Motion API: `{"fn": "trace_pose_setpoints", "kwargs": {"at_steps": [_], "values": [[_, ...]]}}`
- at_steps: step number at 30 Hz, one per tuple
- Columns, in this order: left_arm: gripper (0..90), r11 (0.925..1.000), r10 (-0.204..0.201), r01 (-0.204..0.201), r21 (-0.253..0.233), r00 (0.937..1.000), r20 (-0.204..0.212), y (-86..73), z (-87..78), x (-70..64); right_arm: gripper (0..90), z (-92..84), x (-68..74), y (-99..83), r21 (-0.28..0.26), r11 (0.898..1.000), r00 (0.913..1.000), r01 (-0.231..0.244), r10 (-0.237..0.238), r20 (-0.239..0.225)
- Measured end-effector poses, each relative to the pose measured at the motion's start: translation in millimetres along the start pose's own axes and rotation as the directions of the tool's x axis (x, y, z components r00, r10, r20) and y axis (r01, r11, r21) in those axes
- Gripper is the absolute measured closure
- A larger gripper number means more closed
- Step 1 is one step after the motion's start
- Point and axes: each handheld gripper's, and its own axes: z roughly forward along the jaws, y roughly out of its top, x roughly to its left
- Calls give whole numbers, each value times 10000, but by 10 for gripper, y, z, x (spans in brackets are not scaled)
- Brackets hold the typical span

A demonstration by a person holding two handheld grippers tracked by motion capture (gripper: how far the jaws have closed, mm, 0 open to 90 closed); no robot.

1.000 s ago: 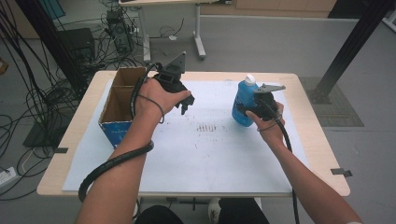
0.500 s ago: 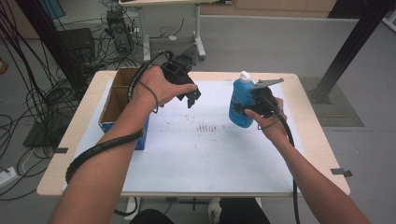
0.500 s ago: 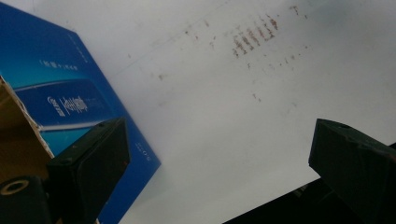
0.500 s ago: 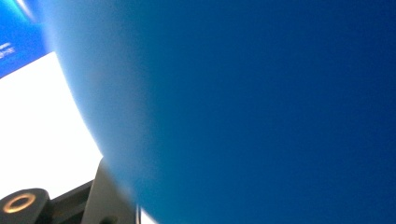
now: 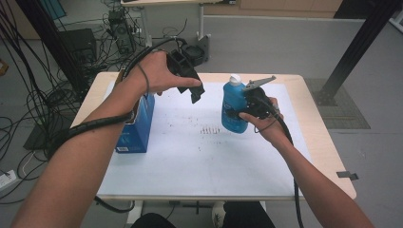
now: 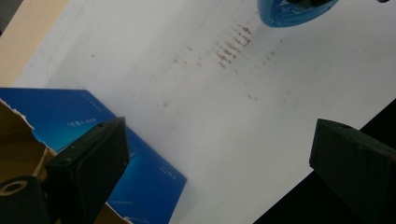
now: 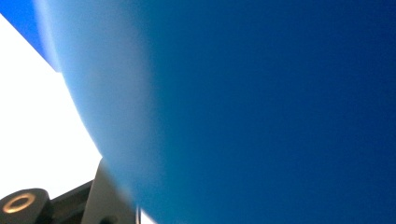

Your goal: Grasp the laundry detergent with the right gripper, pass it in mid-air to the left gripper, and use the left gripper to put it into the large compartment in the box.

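A blue plastic bottle (image 5: 234,108) with a white cap is held upright over the white sheet (image 5: 190,161), and my right gripper (image 5: 232,114) is shut on its lower body from the right. In the right gripper view the bottle's blue wall (image 7: 257,112) sits right against the camera. My left gripper (image 5: 195,93) hovers open above the sheet's rear left, with nothing between its jaws. In the left gripper view its gripper (image 6: 222,129) looks down on the sheet, with the bottle's base (image 6: 289,11) at the top edge.
An open cardboard box with blue sides (image 5: 138,126) stands at the table's left, also below the left jaw (image 6: 56,112). Brown marks (image 5: 211,129) dot the sheet's middle. The wooden table edge (image 5: 328,142) runs along the right. Cables and stands crowd the floor behind.
Both hands have risen. The right gripper has carried the bottle leftward toward the table's middle. The left gripper has moved up and away from the box.
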Motion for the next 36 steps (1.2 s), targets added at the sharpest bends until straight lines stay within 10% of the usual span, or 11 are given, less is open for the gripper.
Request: {"fn": "trace_pose_setpoints", "kwargs": {"at_steps": [7, 16, 22, 36], "values": [[53, 9964, 851, -851, 32, 9963, -136, 38, -134, -21, 450, 48, 87, 108, -46, 9995, 9955, 302, -304, -900], [55, 9853, 1683, -1676, -326, 9856, 189, 12, -375, -71, 449, 149, 290, 211, -243, 9916, 9692, 1268, -1291, -2096], [50, 9756, 2189, -2185, -198, 9755, 218, -7, -435, -132, 448, 198, 412, 295, -433, 9824, 9344, 1816, -1862, -3038], [46, 9519, 3057, -3060, 141, 9519, 219, -38, -476, -221, 446, 304, 601, 393, -556, 9679, 8842, 2450, -2466, -3968]]}}
